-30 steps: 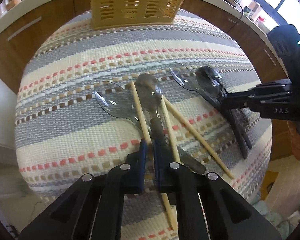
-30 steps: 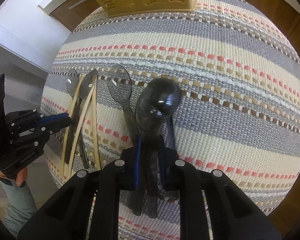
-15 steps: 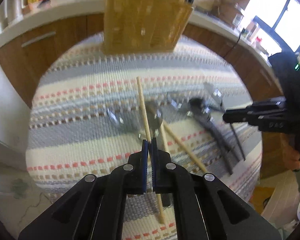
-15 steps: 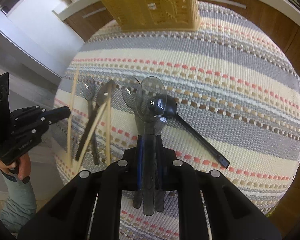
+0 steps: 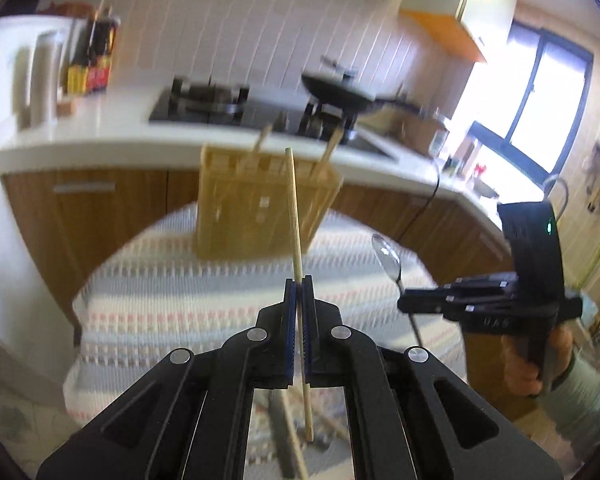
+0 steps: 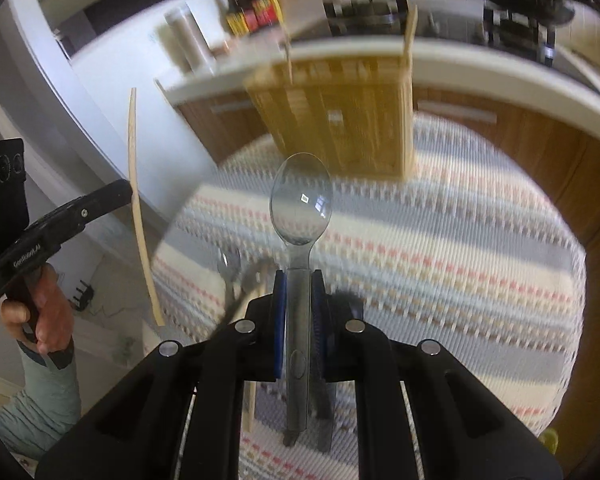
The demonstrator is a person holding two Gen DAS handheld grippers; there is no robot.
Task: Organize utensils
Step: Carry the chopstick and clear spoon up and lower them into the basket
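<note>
A matt, pale wooden chopstick [image 5: 293, 216], a glossy clear plastic spoon [image 6: 301, 200], a coarse woven striped cloth [image 6: 440, 248] and a perforated yellow plastic basket [image 5: 260, 208] are seen.

A home kitchen is showing itself: a gas hob [image 5: 204, 104] carrying a black wok [image 5: 340, 94] is sitting on the white counter [image 5: 100, 136], wooden cabinets [image 5: 100, 208] running beneath.

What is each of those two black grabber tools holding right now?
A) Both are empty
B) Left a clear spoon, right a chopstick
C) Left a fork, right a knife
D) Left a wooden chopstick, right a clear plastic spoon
D: the left gripper is clamped on a wooden chopstick, and the right gripper pinches the handle of a clear plastic spoon.
</note>
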